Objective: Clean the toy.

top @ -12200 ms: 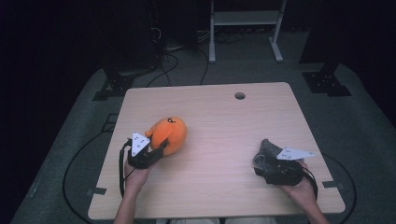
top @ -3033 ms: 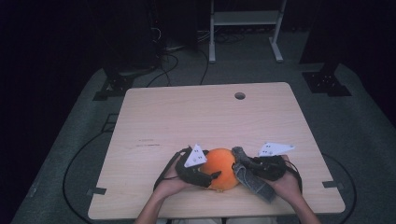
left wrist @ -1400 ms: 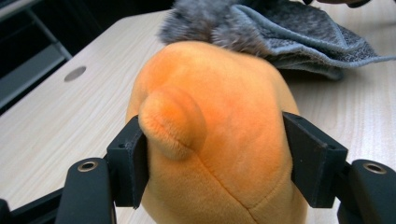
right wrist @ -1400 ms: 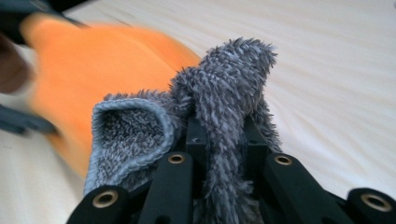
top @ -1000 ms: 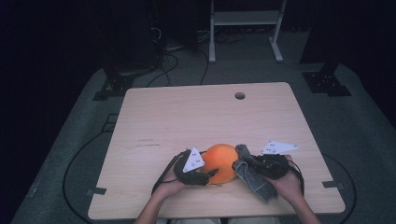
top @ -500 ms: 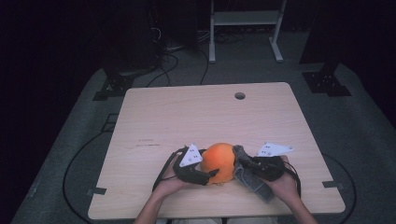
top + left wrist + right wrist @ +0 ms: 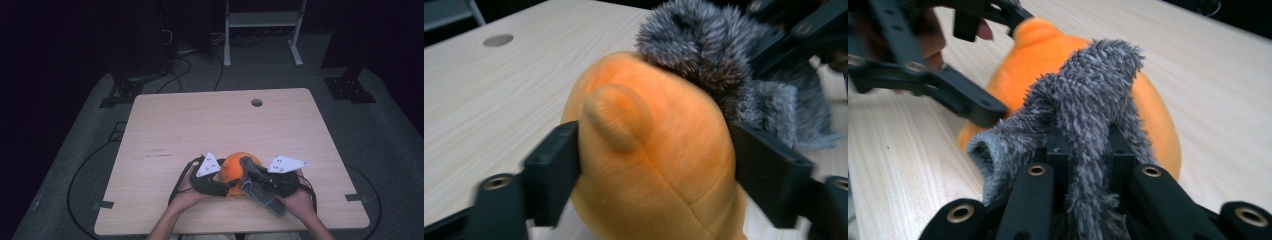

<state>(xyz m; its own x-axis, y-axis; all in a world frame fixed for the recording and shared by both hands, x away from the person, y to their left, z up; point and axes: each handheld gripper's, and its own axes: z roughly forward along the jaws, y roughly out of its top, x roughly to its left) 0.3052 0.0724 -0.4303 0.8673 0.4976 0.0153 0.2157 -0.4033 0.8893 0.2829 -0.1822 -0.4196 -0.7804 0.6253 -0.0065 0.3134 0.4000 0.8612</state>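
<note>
**Two claws meet on an orange plush at the near edge of the table**

An orange plush toy (image 7: 235, 170) sits on the pale wood-grain table (image 7: 200, 125), close to the person's edge and a little right of centre. The left claw (image 7: 654, 165) clasps it from the sides, both black jaws pressed into the soft body; a rounded nub stands out of the plush between them. In the high view the left claw (image 7: 227, 182) lies at the toy's left with its grey three-cornered plate on top, the left hand (image 7: 187, 192) behind it.

The right claw (image 7: 1083, 150) is closed on a grey furry cloth (image 7: 1083, 100), pinched between its jaws. The cloth's free end drapes over the top of the orange toy and touches it. From above, the right claw (image 7: 255, 175) is at the toy's right, with the grey cloth (image 7: 260, 192) trailing toward the person beside the right hand (image 7: 295, 197).

A round hole (image 7: 257, 102) sits near the table's far edge. The small dark marks on the grey plates are too small to read.
</note>
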